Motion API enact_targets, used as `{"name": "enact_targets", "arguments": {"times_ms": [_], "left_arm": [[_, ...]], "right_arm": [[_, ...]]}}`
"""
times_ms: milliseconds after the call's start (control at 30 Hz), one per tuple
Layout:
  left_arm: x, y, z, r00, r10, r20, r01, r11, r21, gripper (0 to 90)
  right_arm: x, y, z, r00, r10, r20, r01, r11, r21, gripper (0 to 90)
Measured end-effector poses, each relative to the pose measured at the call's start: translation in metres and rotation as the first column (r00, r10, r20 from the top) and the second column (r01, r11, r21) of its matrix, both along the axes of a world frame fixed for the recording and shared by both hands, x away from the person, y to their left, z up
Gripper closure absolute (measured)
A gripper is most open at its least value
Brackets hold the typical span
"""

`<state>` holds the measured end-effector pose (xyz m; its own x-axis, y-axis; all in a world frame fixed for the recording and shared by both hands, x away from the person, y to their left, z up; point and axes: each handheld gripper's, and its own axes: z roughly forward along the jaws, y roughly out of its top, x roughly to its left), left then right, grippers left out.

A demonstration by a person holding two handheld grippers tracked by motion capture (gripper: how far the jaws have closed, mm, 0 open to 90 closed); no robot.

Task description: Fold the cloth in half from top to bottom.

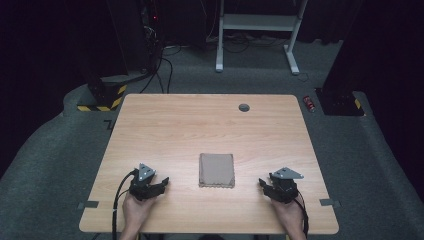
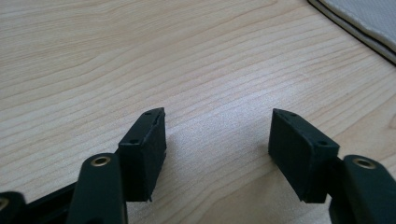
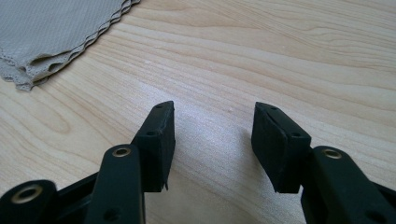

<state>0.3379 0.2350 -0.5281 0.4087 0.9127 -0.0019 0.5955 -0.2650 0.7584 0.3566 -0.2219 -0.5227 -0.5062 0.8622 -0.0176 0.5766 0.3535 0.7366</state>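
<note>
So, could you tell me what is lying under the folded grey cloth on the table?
The folded cloth lies flat on the bare wooden table, between the two grippers. Several stacked layers with wavy edges show at its corner. Whether anything lies beneath or inside the folds is hidden.

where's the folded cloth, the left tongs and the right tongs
folded cloth (image 1: 217, 170), high view, middle of its top face
left tongs (image 1: 166, 182), high view, between the tips, left of the cloth
right tongs (image 1: 262, 183), high view, between the tips, right of the cloth
</note>
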Motion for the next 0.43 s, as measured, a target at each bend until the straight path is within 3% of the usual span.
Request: {"name": "enact_targets", "arguments": {"times_ms": [433], "left_arm": [[0.001, -0.0004, 0.0001, 1.0, -0.005, -0.003, 0.005, 1.0, 0.008, 32.5]], "right_arm": [[0.0004, 0.0004, 0.0001, 1.0, 0.005, -0.004, -0.005, 1.0, 0.004, 49.0]]}}
